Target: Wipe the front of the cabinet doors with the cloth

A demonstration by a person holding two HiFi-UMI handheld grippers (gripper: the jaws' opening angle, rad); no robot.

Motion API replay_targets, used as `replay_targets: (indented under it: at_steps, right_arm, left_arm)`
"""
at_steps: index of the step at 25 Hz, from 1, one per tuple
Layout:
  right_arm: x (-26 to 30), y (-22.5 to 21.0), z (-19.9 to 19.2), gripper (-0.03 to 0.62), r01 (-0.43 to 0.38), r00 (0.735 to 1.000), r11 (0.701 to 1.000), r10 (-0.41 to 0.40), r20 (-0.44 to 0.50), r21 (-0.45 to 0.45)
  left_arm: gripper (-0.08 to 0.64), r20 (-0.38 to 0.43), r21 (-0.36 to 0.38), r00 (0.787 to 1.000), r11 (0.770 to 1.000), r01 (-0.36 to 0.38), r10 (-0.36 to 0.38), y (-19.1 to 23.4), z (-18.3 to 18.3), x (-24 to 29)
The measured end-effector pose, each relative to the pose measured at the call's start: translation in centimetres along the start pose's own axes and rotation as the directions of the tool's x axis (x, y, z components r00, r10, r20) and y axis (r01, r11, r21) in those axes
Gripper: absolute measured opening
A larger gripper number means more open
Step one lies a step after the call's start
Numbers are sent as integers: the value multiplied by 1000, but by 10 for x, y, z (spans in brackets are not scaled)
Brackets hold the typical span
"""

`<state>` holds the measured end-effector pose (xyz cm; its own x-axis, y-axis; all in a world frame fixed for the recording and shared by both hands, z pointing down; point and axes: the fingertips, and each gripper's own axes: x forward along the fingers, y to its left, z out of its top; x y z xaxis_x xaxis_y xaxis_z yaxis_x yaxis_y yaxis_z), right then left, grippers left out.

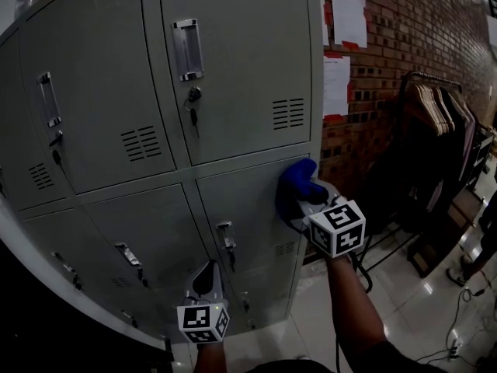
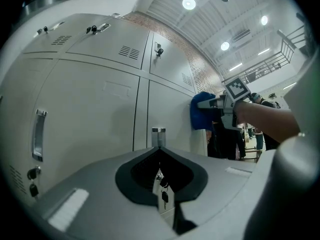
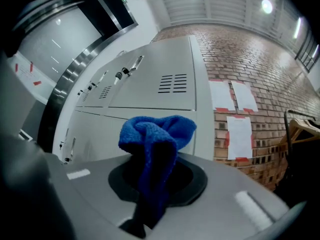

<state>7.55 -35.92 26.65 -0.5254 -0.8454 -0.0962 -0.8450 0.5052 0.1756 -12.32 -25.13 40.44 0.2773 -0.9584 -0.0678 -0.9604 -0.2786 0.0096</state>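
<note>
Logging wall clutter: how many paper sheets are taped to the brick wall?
3 white paper sheets: left upper sheet, right upper sheet, lower sheet beneath them; more may be hidden off-frame.

Across the cabinet the door panels are flat and free to pass over, but handles stick out from the doors and keys hang under the locks. My left tongs, jaws together, sit just beside the lower handle. My right tongs, clamped on the cloth, fill the cabinet's right edge. Past that edge it's open back to the brick wall. A clothes rack stands well right.
</note>
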Motion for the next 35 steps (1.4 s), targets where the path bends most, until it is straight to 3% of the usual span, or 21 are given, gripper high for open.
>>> replay_targets:
  at_steps: [5, 15, 25, 35]
  right_arm:
    - [9, 58, -17, 52, -125, 992, 992, 125, -10, 27]
    - [42, 167, -39, 52, -318, 946, 947, 320, -43, 38]
    - [55, 173, -45, 52, -290, 954, 957, 290, -73, 16]
    - [36, 113, -61, 51, -183, 978, 983, 184, -102, 22]
  left_arm:
    - [12, 3, 12, 1000, 1000, -29, 29, 8, 0, -9]
    - [12, -8, 13, 994, 994, -107, 107, 35, -3, -36]
    - [12, -11, 6, 989, 989, -147, 147, 49, -4, -48]
    - [12, -18, 3, 996, 996, -91, 91, 32, -7, -30]
